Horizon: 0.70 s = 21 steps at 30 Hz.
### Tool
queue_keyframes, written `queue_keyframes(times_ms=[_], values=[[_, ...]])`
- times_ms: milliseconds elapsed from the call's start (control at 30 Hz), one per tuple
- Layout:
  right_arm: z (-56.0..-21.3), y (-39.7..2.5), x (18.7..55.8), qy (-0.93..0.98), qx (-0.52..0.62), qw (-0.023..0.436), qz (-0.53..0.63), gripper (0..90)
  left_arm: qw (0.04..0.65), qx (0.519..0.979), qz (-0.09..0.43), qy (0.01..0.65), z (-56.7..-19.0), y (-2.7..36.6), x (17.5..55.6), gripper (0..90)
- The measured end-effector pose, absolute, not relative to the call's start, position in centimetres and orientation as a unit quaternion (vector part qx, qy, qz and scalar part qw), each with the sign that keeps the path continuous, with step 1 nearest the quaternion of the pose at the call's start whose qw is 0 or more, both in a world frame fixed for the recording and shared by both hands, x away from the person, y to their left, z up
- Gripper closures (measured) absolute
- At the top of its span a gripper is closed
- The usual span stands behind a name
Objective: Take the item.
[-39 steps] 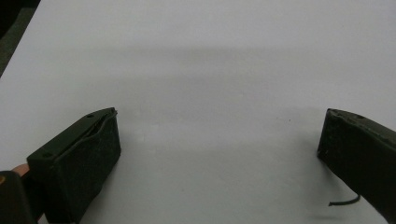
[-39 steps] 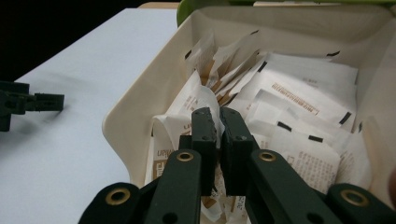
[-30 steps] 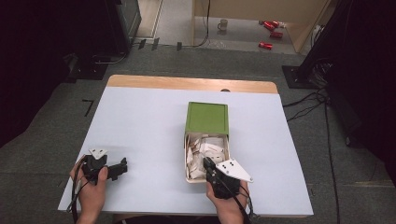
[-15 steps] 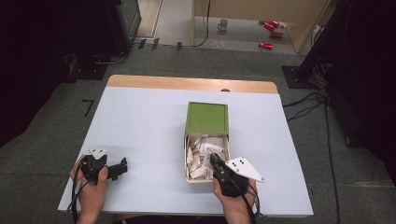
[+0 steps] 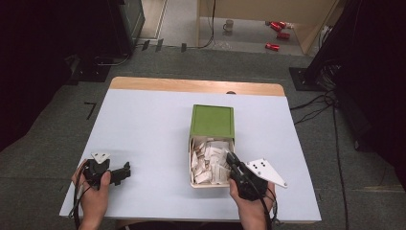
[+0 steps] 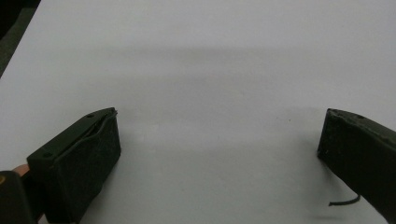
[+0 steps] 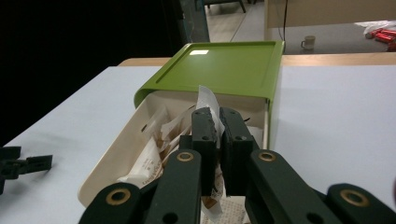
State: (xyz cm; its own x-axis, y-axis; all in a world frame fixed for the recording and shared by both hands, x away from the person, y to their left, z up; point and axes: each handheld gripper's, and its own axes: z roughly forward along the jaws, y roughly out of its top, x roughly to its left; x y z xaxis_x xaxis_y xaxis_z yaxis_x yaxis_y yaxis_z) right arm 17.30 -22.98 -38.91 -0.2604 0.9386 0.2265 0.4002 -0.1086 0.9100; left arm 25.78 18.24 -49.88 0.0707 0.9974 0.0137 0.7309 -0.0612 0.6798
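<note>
Since a moment ago, the right gripper (image 5: 233, 160) has tilted so its grey plate lies flatter, its jaws pinching a white paper packet (image 7: 208, 100) in the cream drawer (image 5: 195, 181) pulled out of a green box (image 5: 212, 120) mid-worktop (image 5: 143, 124). At the near left edge, the left gripper (image 5: 125, 171) rests unchanged, jaws spread wide over bare surface.

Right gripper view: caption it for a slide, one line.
Right claw closed on a white paper packet inside the cream drawer pulled from its green box.
</note>
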Motion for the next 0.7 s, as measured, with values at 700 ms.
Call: queue_keyframes(times_ms=[700], values=[[-37.3, -26.7, 16.9, 0.566, 0.572, 0.303, 0.511, 87.0, 0.263, 0.683, 0.253, 0.633, -49.9, 18.2, 25.8, 0.0]])
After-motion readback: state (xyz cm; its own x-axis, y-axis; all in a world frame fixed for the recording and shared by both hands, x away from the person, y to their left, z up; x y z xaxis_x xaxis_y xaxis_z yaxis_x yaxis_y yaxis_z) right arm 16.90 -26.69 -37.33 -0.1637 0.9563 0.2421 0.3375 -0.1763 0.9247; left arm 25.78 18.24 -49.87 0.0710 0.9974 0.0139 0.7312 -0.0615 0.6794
